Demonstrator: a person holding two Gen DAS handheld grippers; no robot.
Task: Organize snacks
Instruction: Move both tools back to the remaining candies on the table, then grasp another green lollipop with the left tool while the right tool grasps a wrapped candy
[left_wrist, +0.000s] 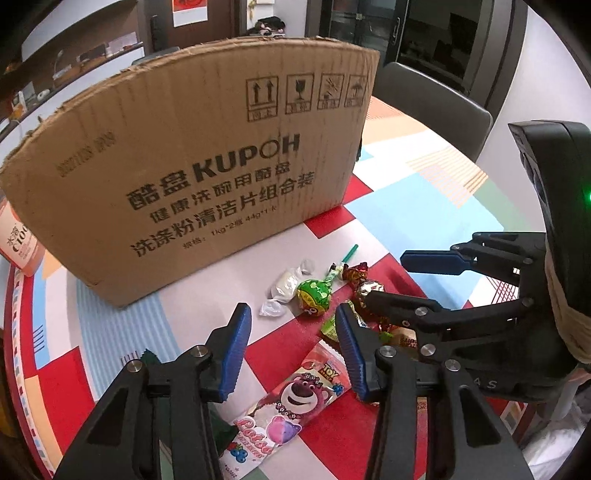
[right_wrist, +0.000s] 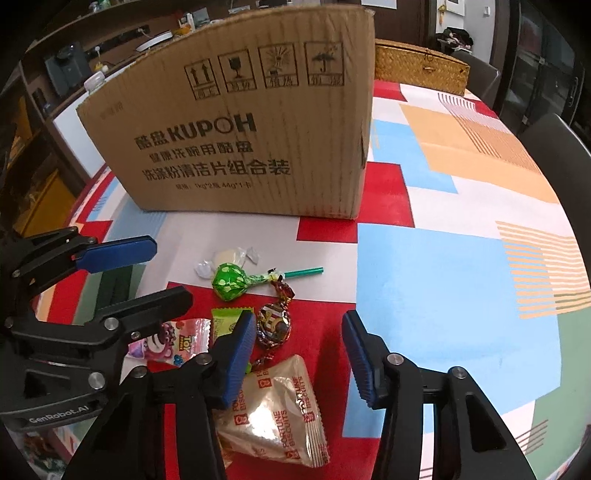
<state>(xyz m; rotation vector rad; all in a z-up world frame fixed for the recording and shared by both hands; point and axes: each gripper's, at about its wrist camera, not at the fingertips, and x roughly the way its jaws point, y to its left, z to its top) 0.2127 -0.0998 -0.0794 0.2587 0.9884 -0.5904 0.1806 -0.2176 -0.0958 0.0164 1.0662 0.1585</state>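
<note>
Snacks lie on the patterned tablecloth in front of a tall cardboard box (left_wrist: 192, 155) (right_wrist: 251, 122). A green lollipop (left_wrist: 314, 293) (right_wrist: 231, 282), a white wrapped candy (left_wrist: 284, 288) (right_wrist: 227, 256), a foil-wrapped chocolate (left_wrist: 365, 286) (right_wrist: 273, 325), a pink Lotso packet (left_wrist: 291, 400) (right_wrist: 173, 341), a small green packet (right_wrist: 225, 323) and a gold fortune biscuit bag (right_wrist: 277, 410). My left gripper (left_wrist: 291, 350) is open above the Lotso packet. My right gripper (right_wrist: 299, 358) is open above the biscuit bag and the chocolate. Each gripper shows in the other's view (left_wrist: 388, 277) (right_wrist: 170, 269).
An orange carton (left_wrist: 20, 240) stands left of the box. A woven basket (right_wrist: 421, 64) sits behind the box at the right. Dark chairs (left_wrist: 432, 92) (right_wrist: 557, 155) stand at the table's far and right edges.
</note>
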